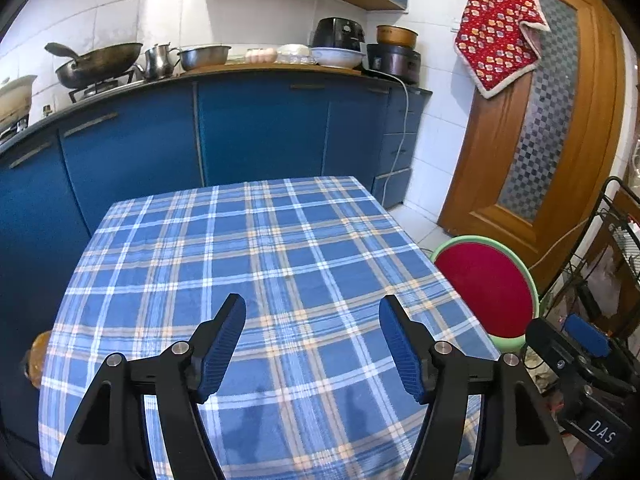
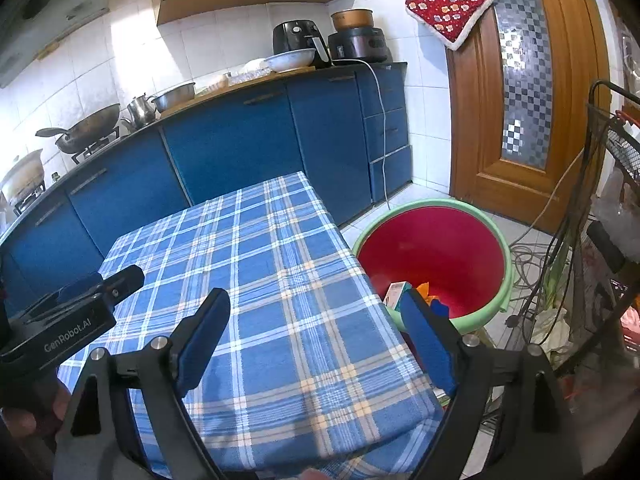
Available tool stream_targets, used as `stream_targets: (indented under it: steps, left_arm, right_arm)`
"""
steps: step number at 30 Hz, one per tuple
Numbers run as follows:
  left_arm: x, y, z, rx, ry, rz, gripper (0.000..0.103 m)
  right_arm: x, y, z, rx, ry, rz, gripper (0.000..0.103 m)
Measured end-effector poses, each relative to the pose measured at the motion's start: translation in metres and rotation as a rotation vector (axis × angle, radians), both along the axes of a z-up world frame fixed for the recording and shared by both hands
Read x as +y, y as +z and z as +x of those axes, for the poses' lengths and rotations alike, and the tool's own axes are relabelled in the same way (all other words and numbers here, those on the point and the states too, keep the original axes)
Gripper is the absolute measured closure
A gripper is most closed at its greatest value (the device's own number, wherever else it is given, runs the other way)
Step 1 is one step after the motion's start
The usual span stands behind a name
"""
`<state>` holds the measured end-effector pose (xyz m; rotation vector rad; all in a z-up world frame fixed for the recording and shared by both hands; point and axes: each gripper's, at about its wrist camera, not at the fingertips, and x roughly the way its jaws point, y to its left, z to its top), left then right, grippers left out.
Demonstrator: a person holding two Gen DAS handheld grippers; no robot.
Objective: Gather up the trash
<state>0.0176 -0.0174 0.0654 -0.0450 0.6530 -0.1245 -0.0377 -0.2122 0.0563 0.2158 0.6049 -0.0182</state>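
Observation:
A red basin with a green rim stands on the floor to the right of the table; it also shows in the left wrist view. Inside it lie a small white carton and orange and blue scraps. My left gripper is open and empty above the blue plaid tablecloth. My right gripper is open and empty over the table's right edge, its right finger in front of the basin. No trash shows on the tablecloth.
Blue kitchen cabinets with pots, a wok and appliances stand behind the table. A wooden door with a red cloth is at the right. A black wire rack and cables crowd the right floor.

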Motion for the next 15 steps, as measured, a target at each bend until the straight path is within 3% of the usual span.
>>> stream_targets:
  steps: [15]
  left_arm:
    - [0.0022,-0.0029,0.0018,0.007,0.025,-0.011,0.032]
  right_arm:
    - [0.0001,-0.0008,-0.0018,0.003,-0.003,0.003,0.016]
